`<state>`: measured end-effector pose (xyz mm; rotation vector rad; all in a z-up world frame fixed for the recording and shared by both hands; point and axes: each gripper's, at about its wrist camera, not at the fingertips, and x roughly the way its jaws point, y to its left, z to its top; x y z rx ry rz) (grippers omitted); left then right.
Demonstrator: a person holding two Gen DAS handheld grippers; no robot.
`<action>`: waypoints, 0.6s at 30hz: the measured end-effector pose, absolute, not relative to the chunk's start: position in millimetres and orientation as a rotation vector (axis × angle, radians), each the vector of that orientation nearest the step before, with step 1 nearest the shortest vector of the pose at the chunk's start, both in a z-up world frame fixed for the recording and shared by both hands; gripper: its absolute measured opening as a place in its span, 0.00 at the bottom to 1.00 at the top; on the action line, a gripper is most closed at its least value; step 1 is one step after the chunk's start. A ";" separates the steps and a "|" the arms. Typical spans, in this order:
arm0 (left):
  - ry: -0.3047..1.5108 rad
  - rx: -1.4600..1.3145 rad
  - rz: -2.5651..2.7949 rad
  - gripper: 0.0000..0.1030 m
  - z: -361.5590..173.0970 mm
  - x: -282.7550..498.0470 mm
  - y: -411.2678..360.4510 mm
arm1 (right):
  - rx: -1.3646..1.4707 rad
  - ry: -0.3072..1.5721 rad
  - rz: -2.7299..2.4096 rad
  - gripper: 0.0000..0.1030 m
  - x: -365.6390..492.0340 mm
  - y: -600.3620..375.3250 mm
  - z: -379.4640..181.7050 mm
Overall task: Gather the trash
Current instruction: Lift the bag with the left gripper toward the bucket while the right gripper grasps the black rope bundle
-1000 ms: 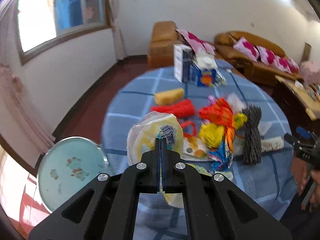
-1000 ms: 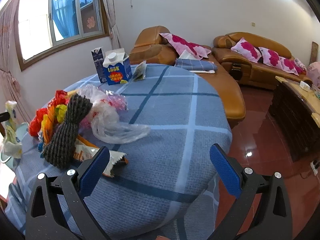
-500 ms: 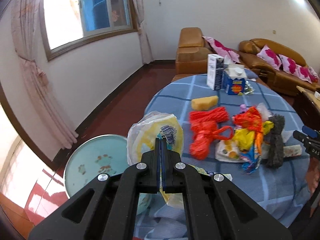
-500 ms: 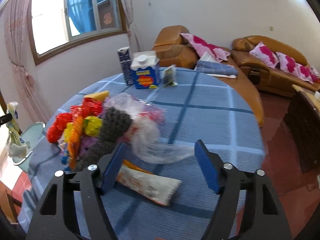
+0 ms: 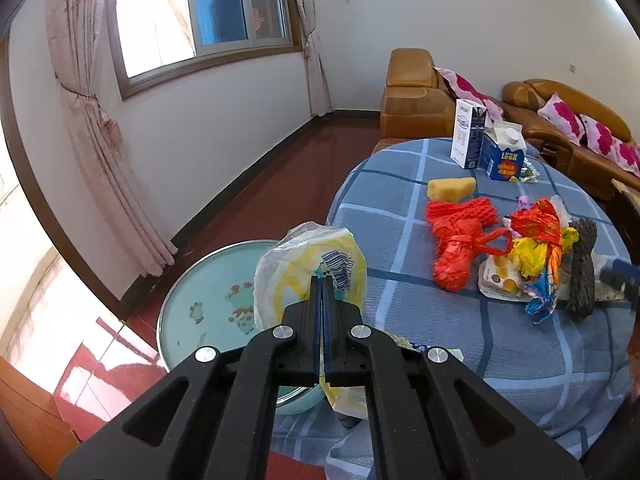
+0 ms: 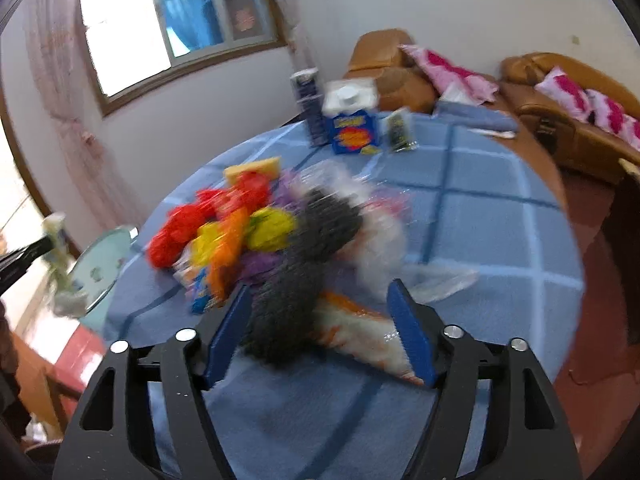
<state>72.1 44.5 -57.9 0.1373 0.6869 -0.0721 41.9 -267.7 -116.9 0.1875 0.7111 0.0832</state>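
Observation:
My left gripper [image 5: 322, 280] is shut on the rim of a yellow and white plastic bag [image 5: 304, 256], which hangs over the table's left edge. A heap of trash lies on the blue checked table [image 5: 440, 340]: a red net bag [image 5: 456, 252], orange and yellow wrappers [image 5: 536, 240] and a dark grey net bundle [image 5: 582, 276]. In the blurred right wrist view my right gripper [image 6: 319, 289] stands wide with its jaws opening. The grey net bundle [image 6: 292, 312] and an orange and white snack wrapper [image 6: 360, 332] lie between its fingers, and the pads do not press on either.
A round teal glass-topped stool [image 5: 200, 292] stands beside the table under the bag. A yellow sponge [image 5: 451, 189], a white carton [image 5: 468, 140] and a blue carton [image 5: 502, 156] sit at the table's far side. Brown sofas [image 5: 416, 100] line the far wall.
The left gripper has carried the bag leftward off the table toward the stool. The right gripper has moved in on the heap, narrowing its jaws, and now straddles the grey bundle.

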 end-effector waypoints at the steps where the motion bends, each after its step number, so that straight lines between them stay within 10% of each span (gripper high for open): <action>1: 0.689 0.137 -0.077 0.00 -58.8 72.4 43.8 | 0.162 0.723 0.101 0.79 41.9 -256.9 -120.4; 18: 0.709 0.130 -0.101 0.00 -63.5 76.1 42.6 | 0.097 0.710 -0.232 0.72 36.6 -353.6 -115.6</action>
